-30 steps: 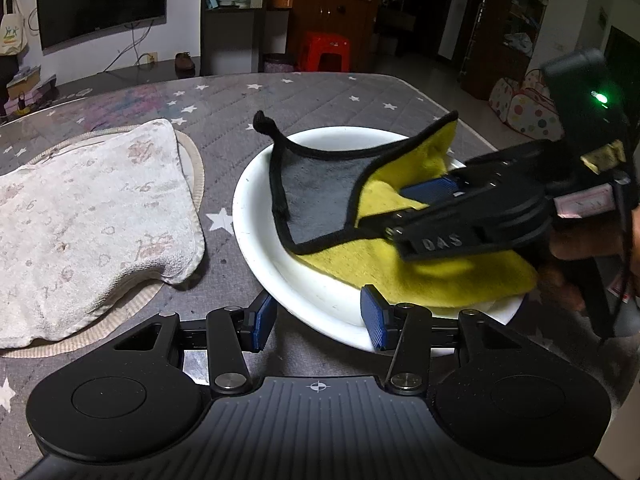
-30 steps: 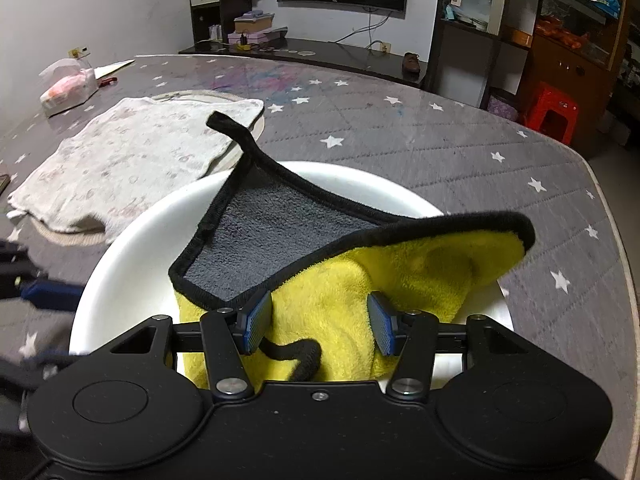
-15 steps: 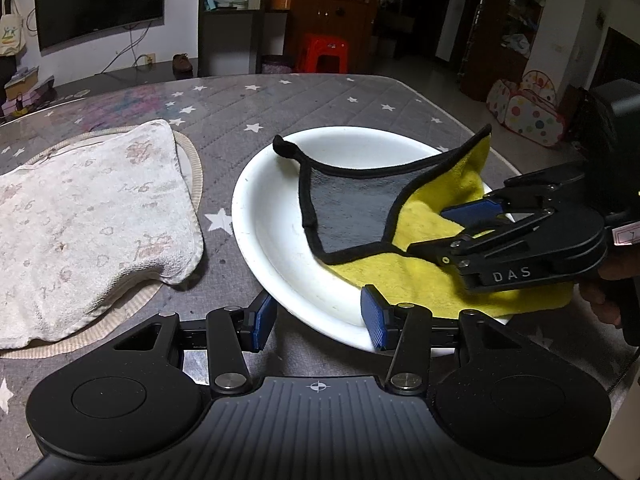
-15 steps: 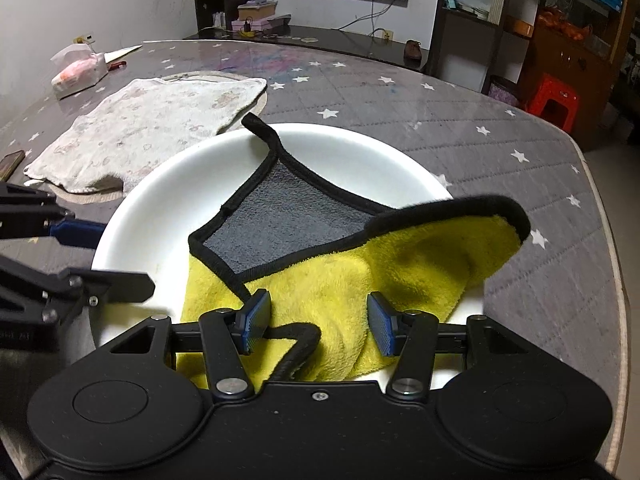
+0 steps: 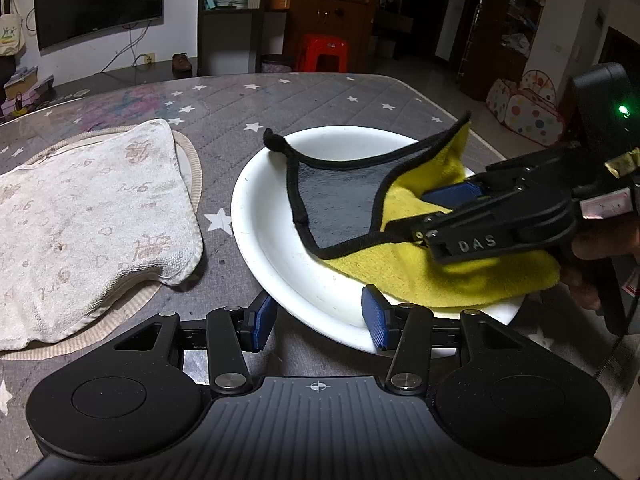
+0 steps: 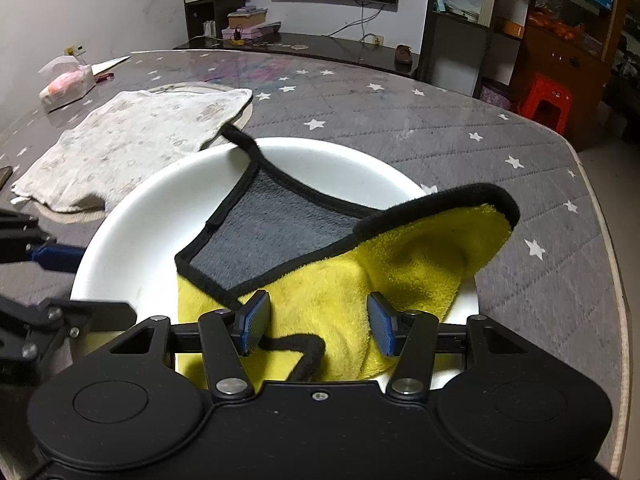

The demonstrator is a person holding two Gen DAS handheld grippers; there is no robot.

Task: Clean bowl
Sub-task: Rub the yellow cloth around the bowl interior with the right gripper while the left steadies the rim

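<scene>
The right gripper (image 6: 318,326) holds a bunch of the yellow microfibre cloth (image 6: 400,280) between its 2 blue pads, which press into the pile on both sides. The cloth has a grey face and black piping, and lies folded inside the white bowl (image 6: 160,200), one corner draped over the far rim. The left gripper (image 5: 318,322) has its jaws apart around the near rim of the bowl; whether the pads (image 5: 374,320) actually touch the rim I cannot tell, so it may only be steadying it. Beside the bowl on the star-patterned table (image 5: 320,96) lies a stained white towel (image 5: 88,216). I judge the wiping to be mid-way: faint specks show on the bare left wall, so that side probably remains to be wiped.
</scene>
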